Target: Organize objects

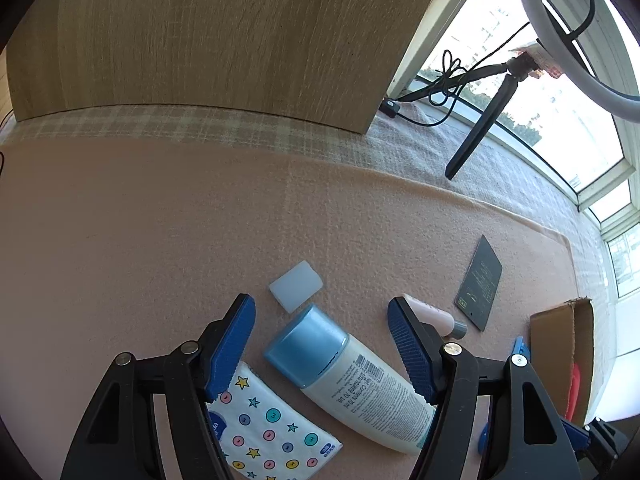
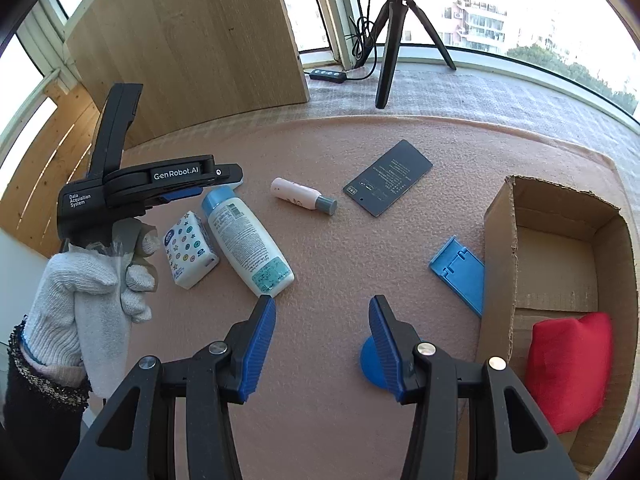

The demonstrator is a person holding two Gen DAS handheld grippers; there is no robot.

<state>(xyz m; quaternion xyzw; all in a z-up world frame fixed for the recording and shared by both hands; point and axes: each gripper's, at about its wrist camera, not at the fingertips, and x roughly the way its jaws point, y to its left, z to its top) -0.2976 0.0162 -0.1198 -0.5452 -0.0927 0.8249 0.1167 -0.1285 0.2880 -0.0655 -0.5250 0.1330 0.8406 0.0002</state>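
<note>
Objects mostly remain loose: only the red pouch [image 2: 568,368] sits in the cardboard box [image 2: 500,248]; left gripper [image 1: 322,344] spread wide over the white bottle [image 1: 360,392]; right gripper [image 2: 322,344] wide, empty.

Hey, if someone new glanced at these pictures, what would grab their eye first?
Probably the red pouch lying in the cardboard box on the right. Next, the big blue-capped bottle lying on the pink mat between the open left gripper's fingers, beside a star-patterned tissue pack.
</note>
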